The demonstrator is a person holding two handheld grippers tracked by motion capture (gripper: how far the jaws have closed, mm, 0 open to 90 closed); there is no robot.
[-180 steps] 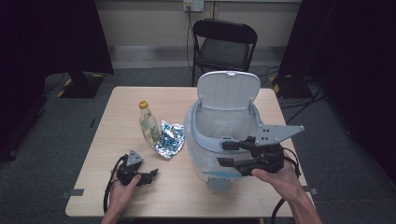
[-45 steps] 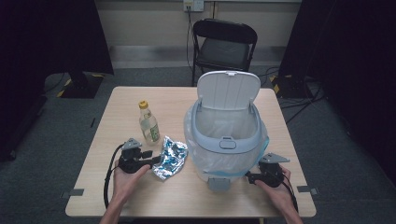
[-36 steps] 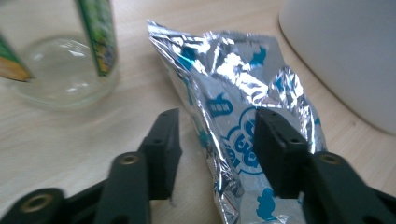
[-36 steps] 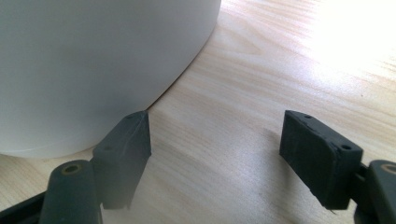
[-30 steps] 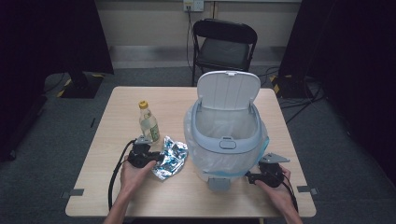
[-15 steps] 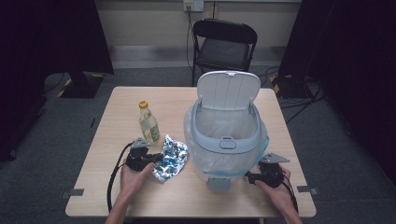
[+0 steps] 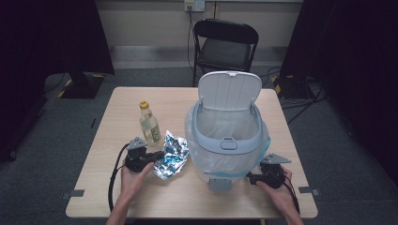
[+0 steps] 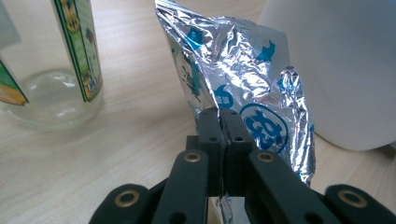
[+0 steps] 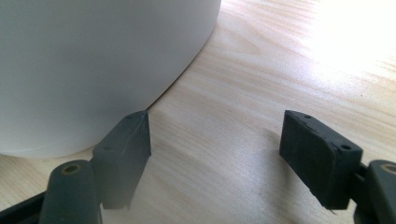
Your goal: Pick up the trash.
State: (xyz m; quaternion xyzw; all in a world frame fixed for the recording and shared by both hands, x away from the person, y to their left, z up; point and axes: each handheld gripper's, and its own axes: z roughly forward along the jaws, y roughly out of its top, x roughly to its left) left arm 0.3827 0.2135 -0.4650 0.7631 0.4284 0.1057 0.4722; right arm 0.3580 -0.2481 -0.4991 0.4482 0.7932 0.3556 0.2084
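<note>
We find the crumpled silver foil snack wrapper with blue print (image 7: 171,160) on the light wooden tabletop (image 7: 225,194), left of centre in the high view, between the clear glass bottle with the yellow cap (image 7: 149,123) and the white plastic bin with its lid raised (image 7: 227,136). The left tongs (image 7: 156,157) have just been closing, and in the left gripper view their pads meet on the near lower edge of the wrapper (image 8: 243,88), with the foil pinched between them. The right tongs (image 9: 224,140) stand apart with nothing between them, resting on the tabletop just beside the bin wall (image 9: 88,60).

Risks from here:
- The grip takes only a thin margin of foil. We judge that a quick lift could tear the edge or let it slide out.
- The bottle (image 8: 51,60) stands near the wrapper. A sideways swing could knock it over.
- The wrapper must clear the bin rim. A low carry could snag the bin's clear liner.
- Whether the wrapper still holds contents we cannot tell; if it does, they could spill through an open end.

Orientation: in the high view the long axis runs from lower left to upper right. The far end stands tilted up off the tabletop, pointing toward the top of the frame and the bin.
</note>
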